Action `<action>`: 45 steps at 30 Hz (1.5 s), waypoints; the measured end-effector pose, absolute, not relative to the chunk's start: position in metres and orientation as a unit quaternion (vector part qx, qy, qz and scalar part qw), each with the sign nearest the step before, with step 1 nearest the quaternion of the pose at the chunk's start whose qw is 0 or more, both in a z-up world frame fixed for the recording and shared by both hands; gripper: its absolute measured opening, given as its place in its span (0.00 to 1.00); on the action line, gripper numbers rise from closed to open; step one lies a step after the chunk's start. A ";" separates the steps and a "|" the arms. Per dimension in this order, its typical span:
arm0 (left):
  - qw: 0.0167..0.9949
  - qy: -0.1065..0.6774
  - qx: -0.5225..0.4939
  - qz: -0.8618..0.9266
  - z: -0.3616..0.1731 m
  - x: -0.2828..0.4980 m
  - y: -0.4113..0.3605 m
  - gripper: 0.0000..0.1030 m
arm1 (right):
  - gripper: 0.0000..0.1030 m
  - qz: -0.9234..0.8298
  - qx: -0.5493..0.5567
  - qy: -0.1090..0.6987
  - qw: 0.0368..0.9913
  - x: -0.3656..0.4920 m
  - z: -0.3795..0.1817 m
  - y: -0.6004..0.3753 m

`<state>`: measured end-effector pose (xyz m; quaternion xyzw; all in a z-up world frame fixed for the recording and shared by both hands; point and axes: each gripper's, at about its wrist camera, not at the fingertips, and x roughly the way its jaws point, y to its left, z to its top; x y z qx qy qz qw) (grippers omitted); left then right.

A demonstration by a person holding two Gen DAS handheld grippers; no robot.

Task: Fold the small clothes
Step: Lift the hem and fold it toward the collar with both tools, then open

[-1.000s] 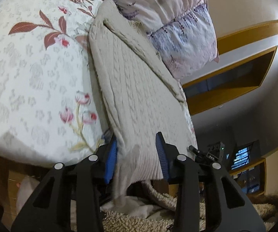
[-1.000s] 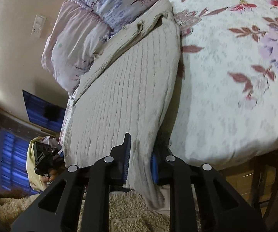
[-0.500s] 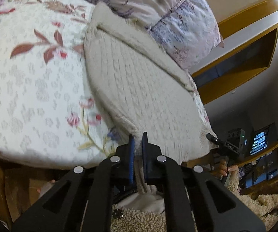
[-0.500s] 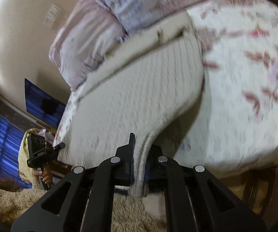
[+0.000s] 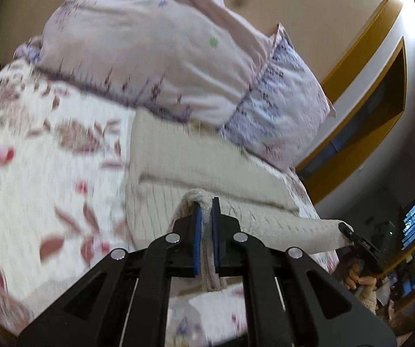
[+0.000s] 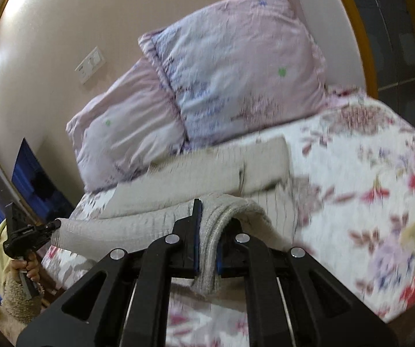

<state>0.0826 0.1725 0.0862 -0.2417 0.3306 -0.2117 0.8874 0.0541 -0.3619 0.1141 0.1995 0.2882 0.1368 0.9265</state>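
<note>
The cream cable-knit sweater (image 5: 236,211) lies on the bed's white floral quilt (image 5: 48,173), its far end folded just below the pink patterned pillows (image 5: 164,66). Left wrist view: the left gripper (image 5: 204,214) has its jaws clenched on a bunched corner of the near hem, raised off the quilt. The hem runs right to the right gripper (image 5: 352,235), which holds the other corner. Right wrist view: the right gripper (image 6: 207,217) jaws are clamped on a thick fold of the sweater (image 6: 230,211). The hem stretches left to the left gripper (image 6: 45,227), held by a hand (image 6: 29,269).
</note>
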 end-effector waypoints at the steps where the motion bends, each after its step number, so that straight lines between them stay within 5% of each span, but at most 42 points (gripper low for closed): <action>1: 0.891 0.325 -0.238 -0.208 0.090 0.091 0.170 0.06 | 0.08 0.133 0.197 0.286 0.928 0.061 0.116 -0.362; 11: 0.899 0.319 -0.237 -0.187 0.099 0.180 0.167 0.06 | 0.08 0.109 0.202 0.287 0.930 0.152 0.111 -0.359; 24: 0.852 0.382 -0.316 -0.170 0.031 0.281 0.171 0.06 | 0.08 0.084 0.298 0.369 0.876 0.245 0.044 -0.377; 39: 0.798 0.401 -0.415 -0.174 -0.008 0.305 0.180 0.06 | 0.09 0.101 0.459 0.403 0.785 0.283 -0.004 -0.400; 41: 0.782 0.405 -0.441 -0.174 -0.013 0.310 0.181 0.07 | 0.22 0.098 0.495 0.401 0.764 0.288 -0.010 -0.406; 43: 0.759 0.402 -0.480 -0.176 -0.020 0.313 0.184 0.16 | 0.50 0.109 0.535 0.376 0.749 0.291 -0.011 -0.412; 45: 0.737 0.389 -0.522 -0.184 -0.023 0.315 0.187 0.35 | 0.61 0.122 0.557 0.364 0.736 0.294 -0.009 -0.414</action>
